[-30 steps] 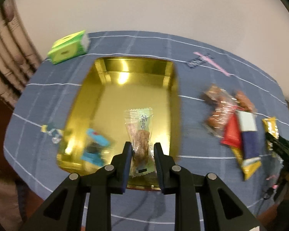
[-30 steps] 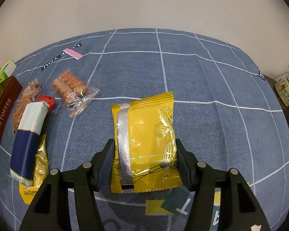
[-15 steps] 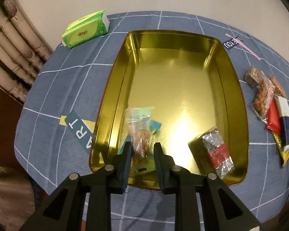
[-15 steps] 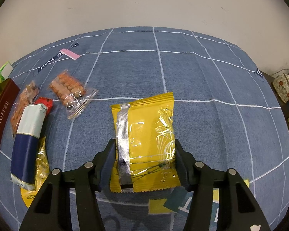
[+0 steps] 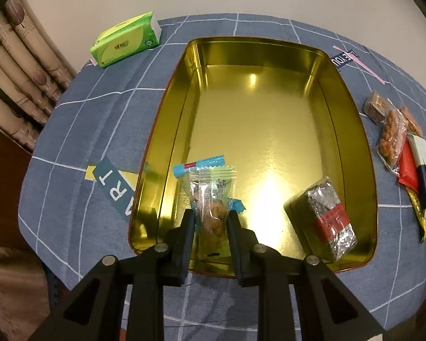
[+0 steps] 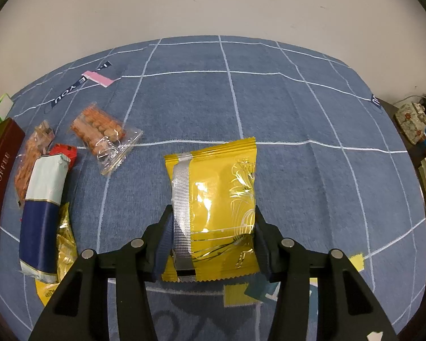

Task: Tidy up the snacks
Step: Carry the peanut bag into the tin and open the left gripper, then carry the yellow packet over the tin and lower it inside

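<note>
Over the gold tin's (image 5: 352,130) near-left corner the left gripper (image 5: 210,221) pinches a clear snack packet (image 5: 213,199), due for release, while the right gripper's (image 6: 213,227) fingers have just been closing on a yellow packet (image 6: 213,199) on the worktop (image 6: 298,113).

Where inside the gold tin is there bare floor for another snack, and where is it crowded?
The gold tin is bare across its far half and middle, bordered by its far and side walls. The near end is crowded: the clear snack packet in the left fingers lies over a blue packet, with a silver-and-red packet at the near right.
</note>
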`<move>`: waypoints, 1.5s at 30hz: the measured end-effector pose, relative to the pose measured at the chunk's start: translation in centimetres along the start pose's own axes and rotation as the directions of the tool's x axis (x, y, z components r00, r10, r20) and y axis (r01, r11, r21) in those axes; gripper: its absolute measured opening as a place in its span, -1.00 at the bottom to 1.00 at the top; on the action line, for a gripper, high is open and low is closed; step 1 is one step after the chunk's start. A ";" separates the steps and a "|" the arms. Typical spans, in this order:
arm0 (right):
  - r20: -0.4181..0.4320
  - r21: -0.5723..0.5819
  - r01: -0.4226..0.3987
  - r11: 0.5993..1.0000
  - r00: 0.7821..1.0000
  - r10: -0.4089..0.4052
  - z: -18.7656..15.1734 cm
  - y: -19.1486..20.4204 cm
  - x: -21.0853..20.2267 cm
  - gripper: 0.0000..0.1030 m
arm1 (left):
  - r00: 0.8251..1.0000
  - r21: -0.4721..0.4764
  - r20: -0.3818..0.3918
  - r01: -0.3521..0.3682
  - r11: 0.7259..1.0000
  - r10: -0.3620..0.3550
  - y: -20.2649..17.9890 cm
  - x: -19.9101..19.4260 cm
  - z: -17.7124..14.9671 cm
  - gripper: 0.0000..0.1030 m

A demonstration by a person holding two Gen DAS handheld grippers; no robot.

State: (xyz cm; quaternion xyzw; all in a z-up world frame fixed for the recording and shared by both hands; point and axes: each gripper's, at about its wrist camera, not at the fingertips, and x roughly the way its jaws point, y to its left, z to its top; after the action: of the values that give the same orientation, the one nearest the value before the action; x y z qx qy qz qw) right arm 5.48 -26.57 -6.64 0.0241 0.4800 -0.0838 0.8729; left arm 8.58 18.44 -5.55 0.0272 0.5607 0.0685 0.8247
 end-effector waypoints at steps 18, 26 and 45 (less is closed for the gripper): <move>0.097 -0.059 -0.108 0.992 0.989 0.113 1.7 8.9 -8.6 -0.10 | 0.987 -0.145 0.140 0.094 0.985 -0.074 3.6 -4.5 -1.9 -0.07; 0.039 -0.156 -0.265 0.952 0.961 0.274 1.2 19.0 -10.7 -0.10 | 0.987 -0.202 0.160 0.044 0.978 -0.012 6.5 -5.8 -4.6 -0.06; -0.081 -0.339 -0.339 0.878 0.940 0.332 -0.8 32.8 -9.2 -0.10 | 0.984 -0.406 0.106 -0.088 0.909 0.143 12.5 -5.5 -6.8 -0.06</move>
State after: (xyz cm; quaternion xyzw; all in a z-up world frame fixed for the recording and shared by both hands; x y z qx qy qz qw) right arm 5.54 6.98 -0.60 -0.0469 0.4846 0.1551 0.8596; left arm -0.75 29.78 -1.52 -0.1042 0.4760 0.2285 0.8428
